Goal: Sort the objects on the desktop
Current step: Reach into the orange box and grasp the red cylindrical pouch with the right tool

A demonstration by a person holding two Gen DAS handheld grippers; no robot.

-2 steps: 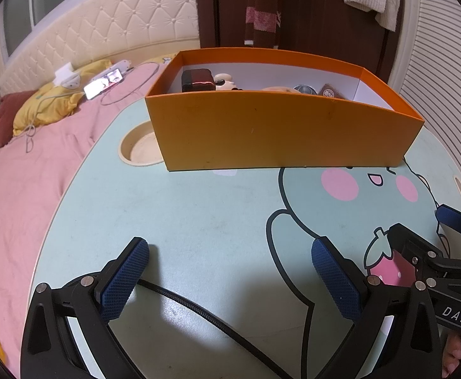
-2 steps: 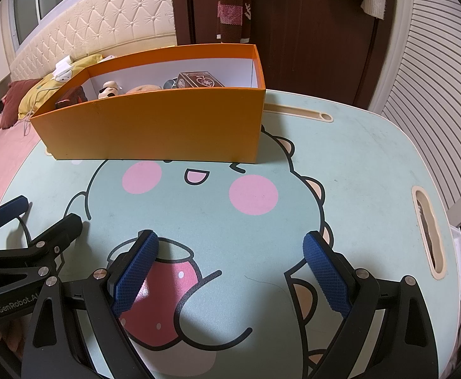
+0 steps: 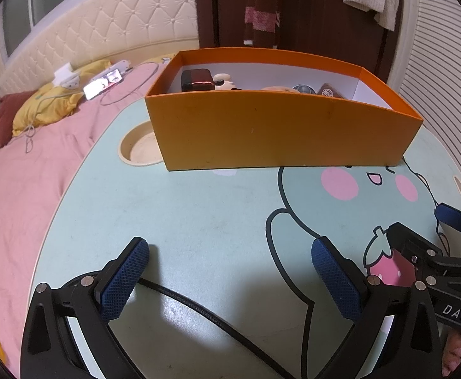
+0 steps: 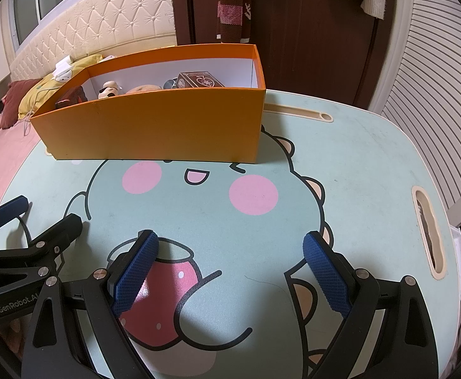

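Cartoon-printed lap table point(image 3: 198, 208) beside pink bed point(image 3: 19, 189)

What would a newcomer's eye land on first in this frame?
The orange box at the far side of the table, with small items inside: a dark case at its left end and a patterned brown box towards its right end. Next, the cartoon dinosaur print across the mint tabletop. Nearest the cameras, the left gripper and right gripper sit open and empty over the table.
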